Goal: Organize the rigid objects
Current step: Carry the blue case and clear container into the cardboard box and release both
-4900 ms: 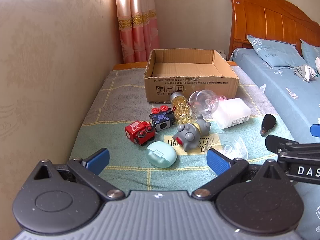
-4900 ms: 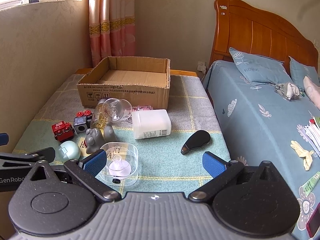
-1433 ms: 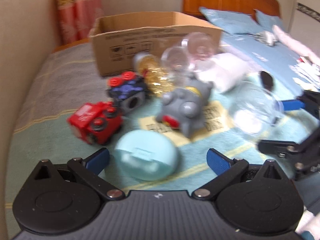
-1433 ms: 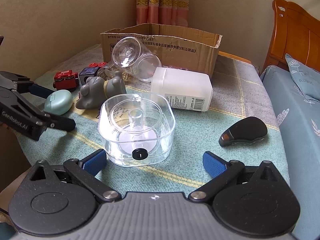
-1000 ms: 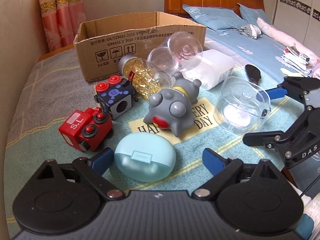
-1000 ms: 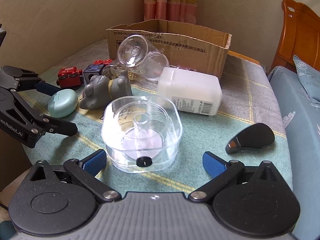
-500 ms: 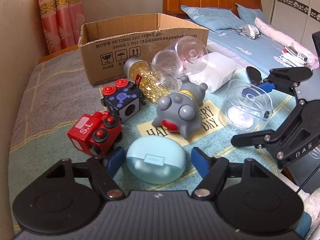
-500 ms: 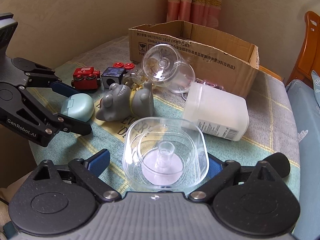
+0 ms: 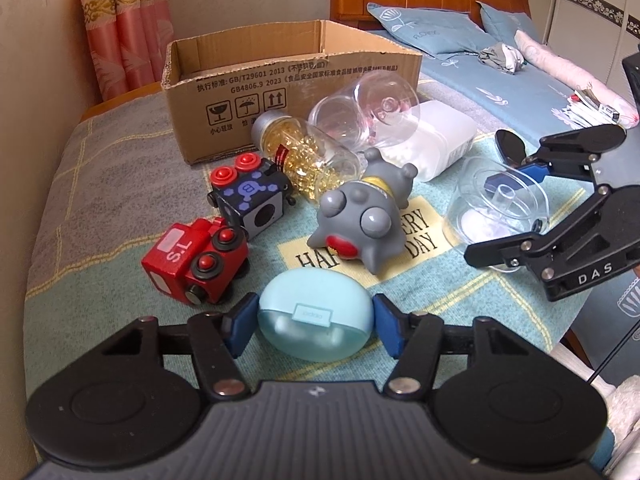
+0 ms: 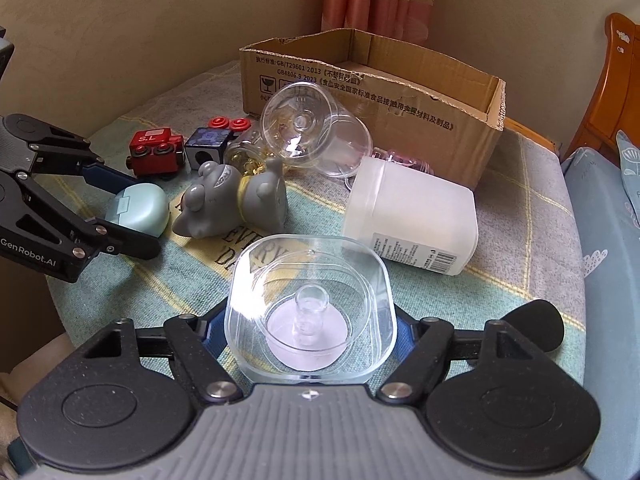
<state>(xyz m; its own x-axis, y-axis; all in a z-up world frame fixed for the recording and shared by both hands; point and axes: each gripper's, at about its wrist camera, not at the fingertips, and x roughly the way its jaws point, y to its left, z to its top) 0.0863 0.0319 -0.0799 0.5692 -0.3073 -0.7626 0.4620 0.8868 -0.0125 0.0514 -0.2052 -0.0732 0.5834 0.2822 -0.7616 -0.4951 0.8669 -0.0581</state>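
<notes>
My left gripper [image 9: 314,326] is shut on a pale blue oval case [image 9: 314,322] that rests on the cloth; it also shows in the right wrist view [image 10: 138,210]. My right gripper [image 10: 308,330] is shut on a clear square plastic container [image 10: 310,308], which also shows in the left wrist view [image 9: 498,206]. An open cardboard box [image 9: 288,80] stands behind the pile [image 10: 368,92].
On the cloth lie a red toy train [image 9: 196,262], a dark cube toy [image 9: 250,196], a grey hippo figure [image 9: 364,220], a bottle of yellow capsules [image 9: 308,156], a clear cup [image 9: 364,110], a white jar [image 10: 412,216] and a black object [image 10: 536,324]. A bed [image 9: 500,76] lies to the right.
Both grippers moved forward and closed: the left onto the pale blue case, the right onto the clear container.
</notes>
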